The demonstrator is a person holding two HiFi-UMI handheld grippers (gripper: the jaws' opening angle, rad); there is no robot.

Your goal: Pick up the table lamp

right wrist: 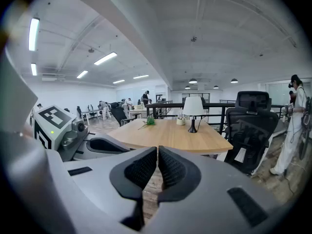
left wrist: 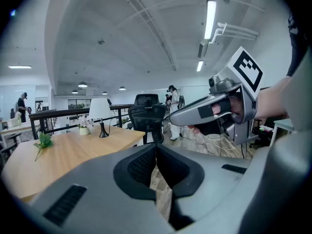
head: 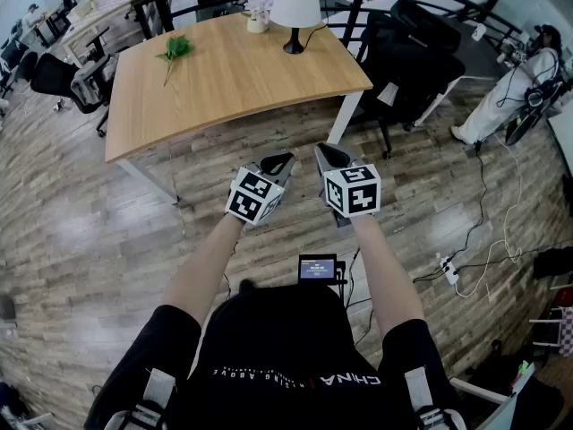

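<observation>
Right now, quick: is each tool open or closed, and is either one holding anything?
Left tool: closed, holding nothing.
Right tool: closed, holding nothing.

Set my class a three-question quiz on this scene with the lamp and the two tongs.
1. True or false: the table lamp stands on the wooden table.
2. The left tongs and right tongs are: A) shut and empty; B) wide open; C) gripping the lamp.
3. What colour is the lamp's shade?
Key: 1 true; 2 A; 3 white.
</observation>
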